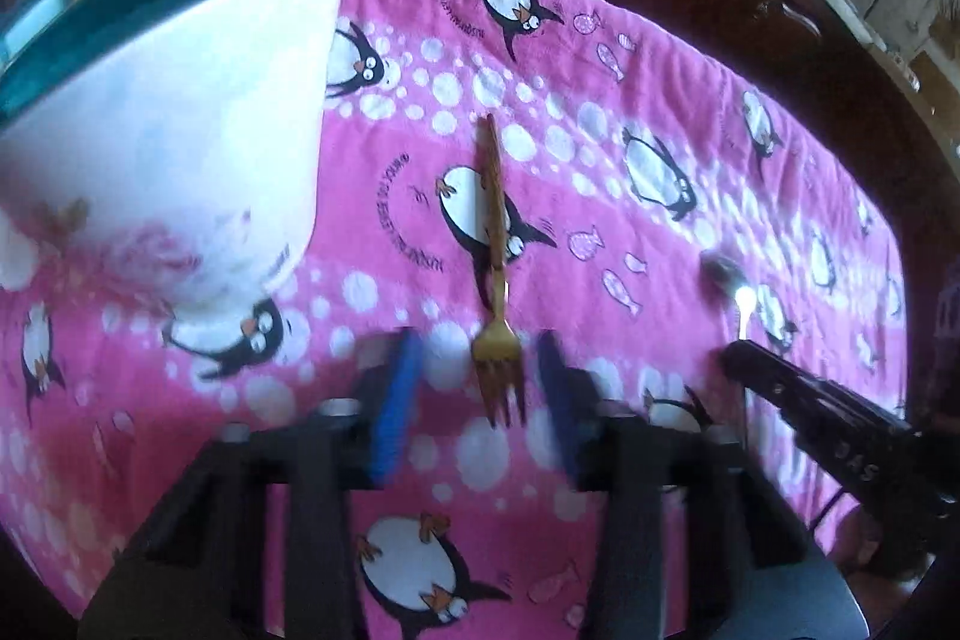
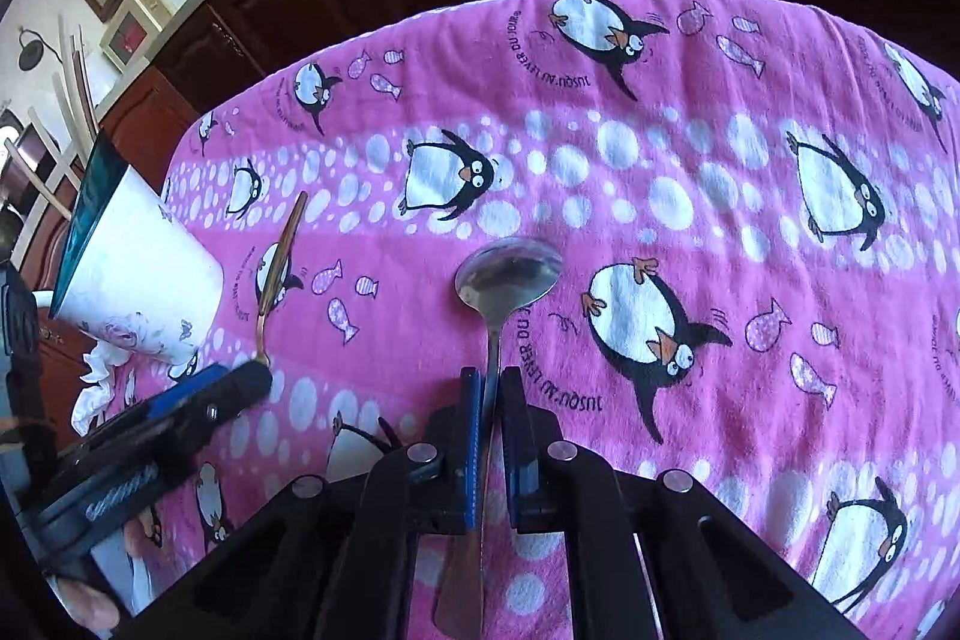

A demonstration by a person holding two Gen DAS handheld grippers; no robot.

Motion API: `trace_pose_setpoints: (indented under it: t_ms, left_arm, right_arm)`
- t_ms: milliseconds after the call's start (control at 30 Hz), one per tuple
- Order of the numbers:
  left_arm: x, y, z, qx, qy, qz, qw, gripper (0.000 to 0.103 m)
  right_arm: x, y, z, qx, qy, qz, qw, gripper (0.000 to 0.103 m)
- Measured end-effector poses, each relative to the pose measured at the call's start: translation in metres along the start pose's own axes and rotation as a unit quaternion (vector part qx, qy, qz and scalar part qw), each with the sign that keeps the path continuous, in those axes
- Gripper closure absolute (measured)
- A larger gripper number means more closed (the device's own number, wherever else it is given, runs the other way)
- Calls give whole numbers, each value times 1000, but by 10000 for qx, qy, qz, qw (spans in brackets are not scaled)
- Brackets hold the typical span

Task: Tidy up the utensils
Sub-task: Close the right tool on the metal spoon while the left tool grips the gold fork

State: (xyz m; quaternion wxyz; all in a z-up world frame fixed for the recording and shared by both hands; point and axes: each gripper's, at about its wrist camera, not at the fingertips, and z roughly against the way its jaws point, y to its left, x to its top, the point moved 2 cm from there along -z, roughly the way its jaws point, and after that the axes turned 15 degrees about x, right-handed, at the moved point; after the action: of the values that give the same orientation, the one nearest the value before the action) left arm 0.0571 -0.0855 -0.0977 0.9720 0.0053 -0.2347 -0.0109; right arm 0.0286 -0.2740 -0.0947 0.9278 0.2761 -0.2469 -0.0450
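Your left gripper [image 1: 474, 388] stands wide open, its blue pads either side of the gold fork's [image 1: 495, 244] tines without touching; the fork lies flat on the pink penguin cloth [image 1: 630, 112], just beside the white cup [image 1: 180, 112]. Your right gripper [image 2: 492, 388] is clamped on the silver spoon's [image 2: 507, 274] handle, bowl forward, seemingly just above the cloth.

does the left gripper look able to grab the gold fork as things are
Probably yes. The left gripper is open with the gold fork lying flat on the pink cloth, its tines between the fingers. Nothing lies between them; the white cup stands off to the side.
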Motion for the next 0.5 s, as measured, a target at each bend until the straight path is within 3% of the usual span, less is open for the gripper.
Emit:
trace_pose_setpoints:
  t_ms: [67, 233, 500]
  left_arm:
    - [0, 1, -1, -36, -31, -64, 10000, 91]
    - [-7, 9, 7, -230, 95, -193, 9995, 101]
    - [-54, 31, 35, -448, 401, -619, 9963, 101]
  right_arm:
    - [1, 0, -2, 43, -10, -47, 10000, 98]
    - [-2, 4, -2, 28, -14, 37, 10000, 98]
    - [-28, 20, 4, 145, 253, 133, 9995, 99]
